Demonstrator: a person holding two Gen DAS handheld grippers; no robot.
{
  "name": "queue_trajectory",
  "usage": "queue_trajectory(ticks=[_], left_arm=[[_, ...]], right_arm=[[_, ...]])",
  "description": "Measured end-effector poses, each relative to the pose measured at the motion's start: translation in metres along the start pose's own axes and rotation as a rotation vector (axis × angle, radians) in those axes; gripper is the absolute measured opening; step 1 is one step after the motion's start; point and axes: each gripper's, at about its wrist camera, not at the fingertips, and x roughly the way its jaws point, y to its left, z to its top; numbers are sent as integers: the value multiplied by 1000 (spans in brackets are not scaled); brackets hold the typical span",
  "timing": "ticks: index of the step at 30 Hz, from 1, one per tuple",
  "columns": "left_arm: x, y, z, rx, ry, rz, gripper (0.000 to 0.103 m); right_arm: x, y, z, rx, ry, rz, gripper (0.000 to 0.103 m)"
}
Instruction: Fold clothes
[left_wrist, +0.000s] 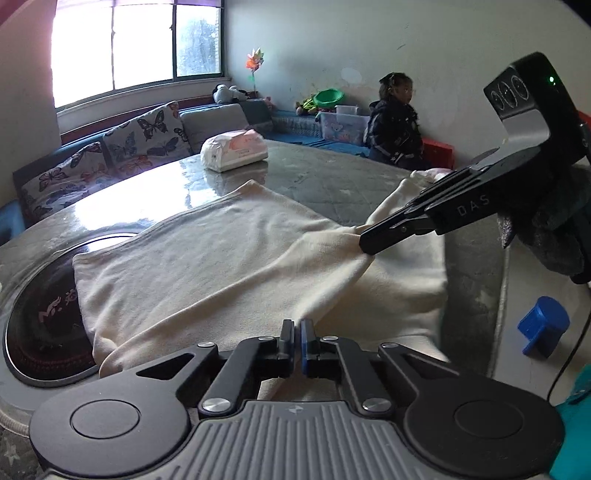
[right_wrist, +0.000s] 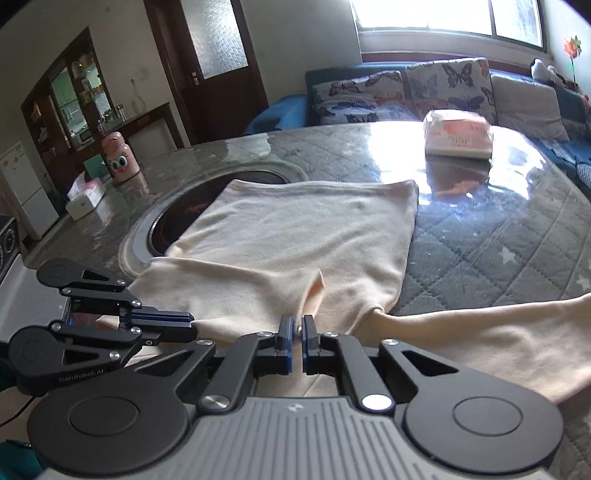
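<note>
In the left wrist view, the left gripper (left_wrist: 297, 326) is seen with its fingers pressed together on the near edge of the cream garment (left_wrist: 221, 254), which is spread ahead of them over the table (left_wrist: 325, 177) and partly over the dark round inset (left_wrist: 40, 317). Beyond and to the right of these fingers, the right gripper (left_wrist: 367, 245) is clamped on a bunched fold of the same cloth. A tissue pack (left_wrist: 234, 149) is seen far ahead.

In the right wrist view, the right gripper (right_wrist: 297, 326) is closed on a pinch of the garment (right_wrist: 295, 240); a sleeve (right_wrist: 480, 332) trails to the right of its fingers. To their left, the left gripper (right_wrist: 190, 326) is shut on the cloth's edge.
</note>
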Motion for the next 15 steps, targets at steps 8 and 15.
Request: queue_trajectory(ticks=[8,15], left_arm=[[-8,-7,-7,-9,26,-62,15],[-20,30,1,-114,-21,72,31]], right_arm=[[-14,2,-17,7,48,-20,9],[-10,5,-8,-3,-32,-14,15]])
